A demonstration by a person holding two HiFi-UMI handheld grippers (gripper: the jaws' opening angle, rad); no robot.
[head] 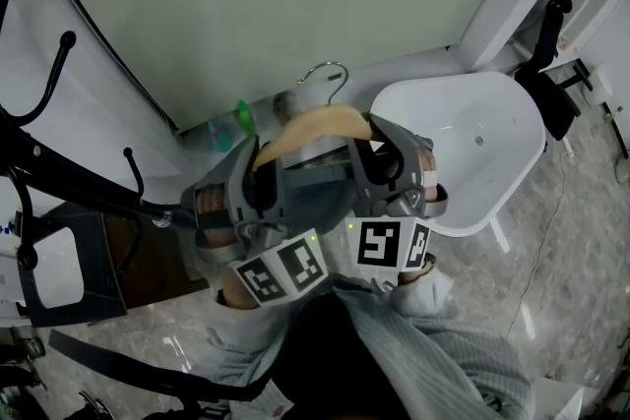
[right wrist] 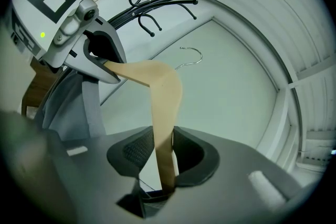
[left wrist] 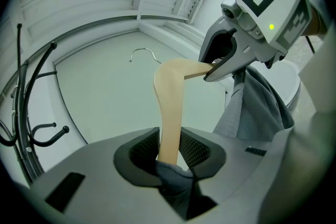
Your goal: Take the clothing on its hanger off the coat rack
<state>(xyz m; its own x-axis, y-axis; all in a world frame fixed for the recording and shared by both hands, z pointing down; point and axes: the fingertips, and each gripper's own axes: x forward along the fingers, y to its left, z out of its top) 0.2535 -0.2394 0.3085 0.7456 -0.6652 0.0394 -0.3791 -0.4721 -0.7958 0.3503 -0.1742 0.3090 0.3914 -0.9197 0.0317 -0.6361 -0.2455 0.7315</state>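
A pale wooden hanger [head: 313, 125] with a metal hook [head: 330, 74] carries grey clothing [head: 310, 197]. My left gripper [head: 258, 174] is shut on the hanger's left arm, my right gripper [head: 379, 157] on its right arm. In the left gripper view the wooden arm [left wrist: 169, 113] runs up from between the jaws of the left gripper [left wrist: 169, 152], with the grey cloth [left wrist: 257, 107] hanging under the other gripper. The right gripper [right wrist: 164, 152] clamps the wood [right wrist: 163, 107] the same way. The hook [right wrist: 191, 55] hangs free in the air, apart from the black coat rack [right wrist: 157, 2].
The black coat rack [head: 39, 152] with curved hooks stands at the left. A white moulded chair [head: 472, 143] is at the right, with a black chair arm [head: 546, 64] beyond it. A green bottle [head: 243, 118] stands by the wall. A dark cabinet [head: 108, 261] is at lower left.
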